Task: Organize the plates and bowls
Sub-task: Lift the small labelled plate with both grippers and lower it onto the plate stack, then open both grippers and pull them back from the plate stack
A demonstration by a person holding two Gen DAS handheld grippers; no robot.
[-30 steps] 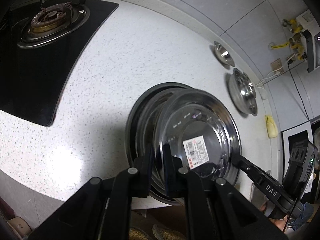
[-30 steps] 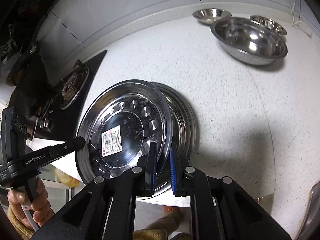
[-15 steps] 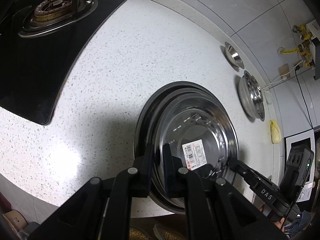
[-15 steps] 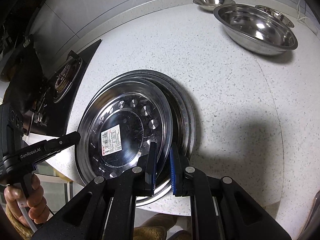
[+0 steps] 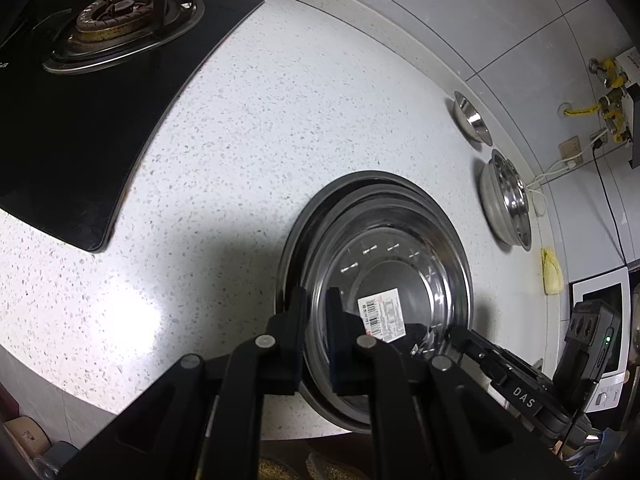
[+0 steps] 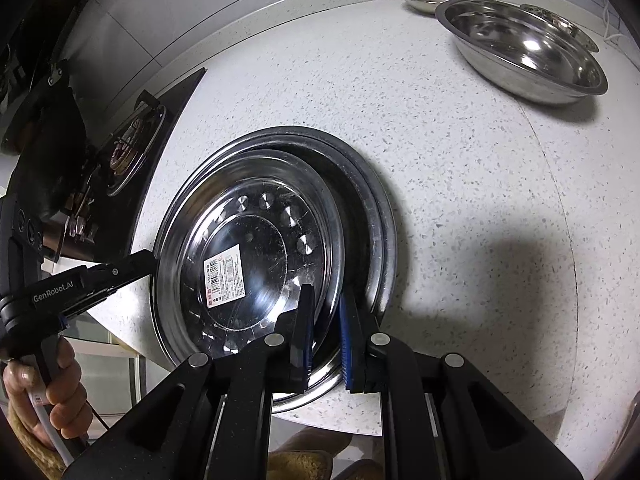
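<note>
Over the plate stack point(image 6: 376, 216), both hand-held grippers, left point(image 5: 318, 336) and right point(image 6: 326, 332), clamp the labelled steel plate point(image 6: 248, 248); next: lower it level, then release.

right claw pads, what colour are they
Blue, ribbed pads, clearest in the right wrist view, where they pinch the steel plate rim.

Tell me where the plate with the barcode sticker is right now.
The stickered plate sits over the plate stack at the counter's near edge, right of the stove, its rim pinched by both grippers.
</note>
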